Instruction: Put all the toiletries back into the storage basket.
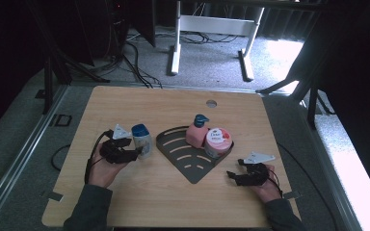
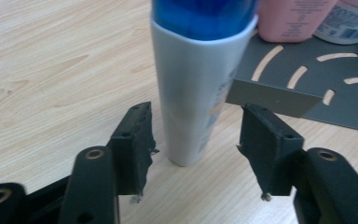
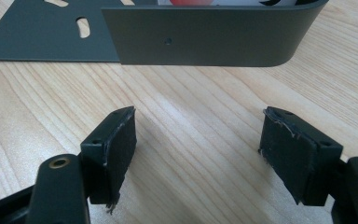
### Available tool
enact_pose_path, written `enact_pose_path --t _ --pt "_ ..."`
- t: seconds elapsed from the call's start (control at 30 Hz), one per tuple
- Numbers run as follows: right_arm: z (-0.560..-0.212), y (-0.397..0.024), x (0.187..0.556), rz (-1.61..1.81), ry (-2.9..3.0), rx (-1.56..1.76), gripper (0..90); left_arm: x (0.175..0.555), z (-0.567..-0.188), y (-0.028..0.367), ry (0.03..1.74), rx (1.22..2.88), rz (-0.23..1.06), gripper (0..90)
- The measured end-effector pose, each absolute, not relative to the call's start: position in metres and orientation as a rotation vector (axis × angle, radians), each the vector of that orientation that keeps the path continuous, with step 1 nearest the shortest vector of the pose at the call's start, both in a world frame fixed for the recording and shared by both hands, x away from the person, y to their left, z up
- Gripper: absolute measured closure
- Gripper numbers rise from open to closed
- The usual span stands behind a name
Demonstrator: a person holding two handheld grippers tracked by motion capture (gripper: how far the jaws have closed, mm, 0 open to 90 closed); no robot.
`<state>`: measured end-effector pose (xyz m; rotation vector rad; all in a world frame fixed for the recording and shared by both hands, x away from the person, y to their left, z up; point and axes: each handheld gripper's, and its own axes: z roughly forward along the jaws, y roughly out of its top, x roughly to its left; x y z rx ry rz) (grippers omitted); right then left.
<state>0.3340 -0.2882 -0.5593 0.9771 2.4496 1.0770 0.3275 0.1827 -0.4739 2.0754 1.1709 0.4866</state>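
Pale wood-grain tabletop (image 1: 139, 202) stands on grey carpet amid dark drapes and floor cables. The blue-capped white bottle (image 1: 141, 139) stands upright just left of the dark slotted corner tray (image 1: 192, 171), between the left gripper's (image 2: 196, 133) released jaws, untouched. The right gripper (image 3: 198, 140) gapes over bare wood near the tray's wall.

Lower frame: dark grey sleeves (image 1: 89, 209) on both forearms. Each hand-held gripper is black, left (image 1: 136, 153) and right (image 1: 231, 176), with a grey three-cornered top plate, trailing black cable, frayed pads (image 3: 116, 154), brass-ringed screw holes.
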Motion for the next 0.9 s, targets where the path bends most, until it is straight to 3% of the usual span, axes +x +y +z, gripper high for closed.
enact_pose_path --t 0.23,0.53,0.9 --pt "-0.559 -0.288 0.334 1.077 2.45 0.977 26.5 0.335 -0.47 0.18 1.161 2.08 0.495 44.1" --pt "-0.559 -0.288 0.334 1.079 2.451 0.976 26.3 0.331 -0.466 0.178 1.133 2.097 0.48 54.8" --pt "-0.559 -0.288 0.335 1.077 2.451 0.973 26.3 0.33 -0.459 0.17 1.108 2.11 0.496 47.1"
